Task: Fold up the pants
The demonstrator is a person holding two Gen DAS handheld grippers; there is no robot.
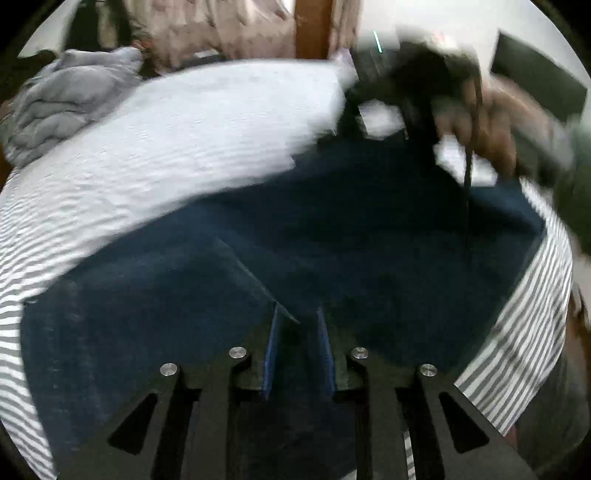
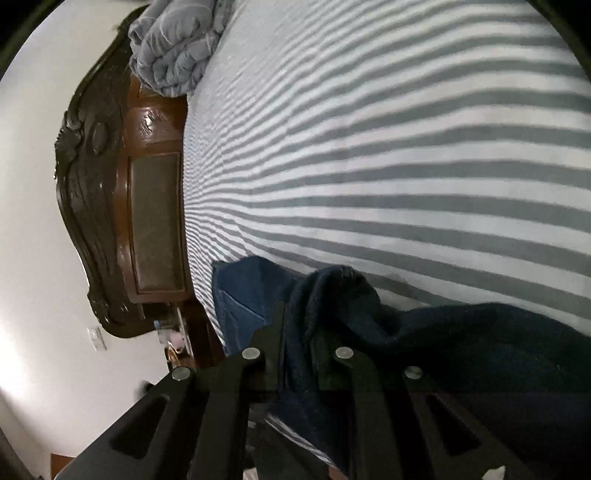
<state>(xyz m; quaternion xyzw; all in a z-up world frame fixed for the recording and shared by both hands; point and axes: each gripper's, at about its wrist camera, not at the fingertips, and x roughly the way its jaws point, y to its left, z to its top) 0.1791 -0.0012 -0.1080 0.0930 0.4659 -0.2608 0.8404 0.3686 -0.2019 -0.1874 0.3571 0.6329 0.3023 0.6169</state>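
Dark navy pants (image 1: 332, 240) lie spread across a grey-and-white striped bed sheet (image 1: 147, 147). A fold edge runs up to my left gripper (image 1: 297, 325), whose blue-padded fingers stand a little apart over the cloth, open. At the upper right of the left wrist view, a hand (image 1: 491, 122) holds the blurred right gripper (image 1: 399, 96) above the pants' far edge. In the right wrist view my right gripper (image 2: 301, 325) is shut on a bunched-up fold of the pants (image 2: 480, 350), lifted off the sheet (image 2: 406, 147). A lighter blue part of the pants (image 2: 243, 291) hangs beside it.
A rolled grey quilt (image 1: 66, 99) (image 2: 173, 48) sits at the head of the bed. A carved dark wooden headboard (image 2: 110, 192) stands against a white wall (image 2: 33, 221). A wooden post (image 1: 314, 26) and pale fabric (image 1: 221, 29) lie beyond the bed.
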